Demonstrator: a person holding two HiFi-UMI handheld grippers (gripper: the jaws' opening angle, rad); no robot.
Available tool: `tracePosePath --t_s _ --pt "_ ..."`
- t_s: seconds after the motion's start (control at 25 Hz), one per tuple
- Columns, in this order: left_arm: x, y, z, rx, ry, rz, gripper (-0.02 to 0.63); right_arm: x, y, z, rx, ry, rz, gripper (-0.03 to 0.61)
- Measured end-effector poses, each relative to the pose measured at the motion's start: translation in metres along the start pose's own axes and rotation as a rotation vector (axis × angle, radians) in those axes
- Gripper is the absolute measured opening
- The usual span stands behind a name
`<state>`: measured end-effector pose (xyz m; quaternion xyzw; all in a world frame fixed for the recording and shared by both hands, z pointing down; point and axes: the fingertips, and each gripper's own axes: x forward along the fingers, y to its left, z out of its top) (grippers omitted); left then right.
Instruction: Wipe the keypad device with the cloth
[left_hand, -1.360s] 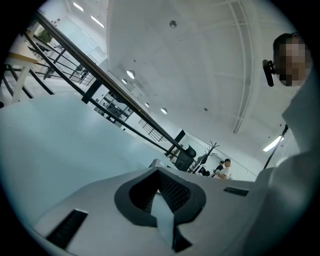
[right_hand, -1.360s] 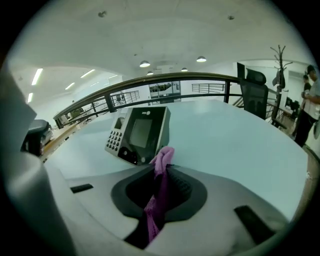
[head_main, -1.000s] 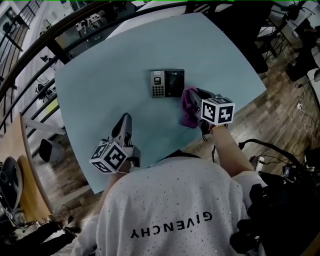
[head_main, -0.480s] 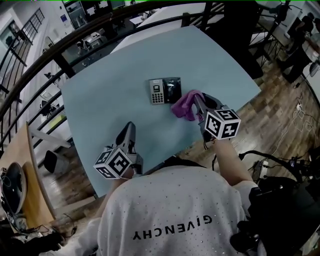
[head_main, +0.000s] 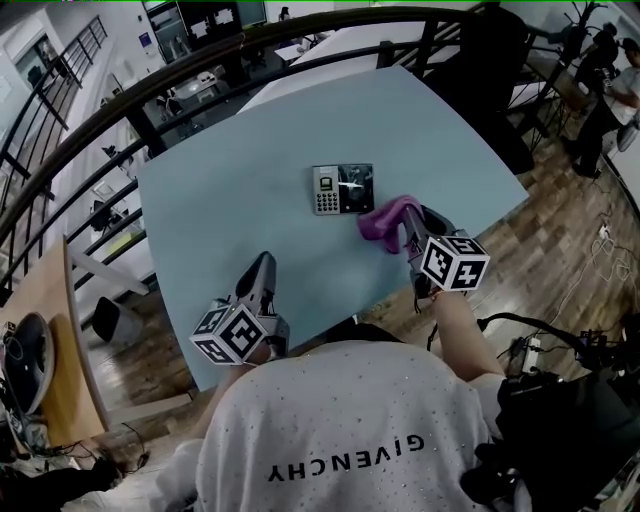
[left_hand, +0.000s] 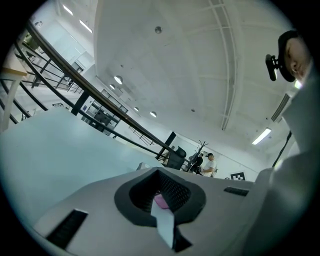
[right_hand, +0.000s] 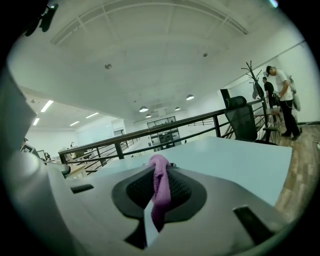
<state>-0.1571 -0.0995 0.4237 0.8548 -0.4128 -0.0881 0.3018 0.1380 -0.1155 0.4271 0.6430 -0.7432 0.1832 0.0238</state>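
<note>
The keypad device (head_main: 342, 189), dark with a grey keypad on its left half, lies flat near the middle of the light blue table (head_main: 220, 200). Just right of its near right corner, the purple cloth (head_main: 386, 221) hangs bunched from my right gripper (head_main: 412, 226), which is shut on it. In the right gripper view the cloth (right_hand: 159, 185) runs as a strip between the closed jaws of the right gripper (right_hand: 156, 202). My left gripper (head_main: 262, 270) hovers over the table's near edge, well left of the device. Its jaws are shut with nothing in them (left_hand: 161, 197).
A dark railing (head_main: 150, 90) curves round the table's far and left sides. Wooden floor (head_main: 560, 210) lies to the right, where a dark chair (head_main: 490, 60) stands and a person (head_main: 615, 95) is far off. A wooden bench (head_main: 60, 350) is at the left.
The right gripper has drawn the cloth up from a hanging drape into a tighter bunch, still beside the device's near right corner. The left gripper has barely moved.
</note>
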Motion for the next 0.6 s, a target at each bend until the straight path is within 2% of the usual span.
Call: tracePosePath --t_s 0.6 --pt "0.003 -0.01 0.008 0.035 -0.035 -0.003 -0.006 -0.004 0.0 0.023 -0.036 -0.049 0.007 0.028"
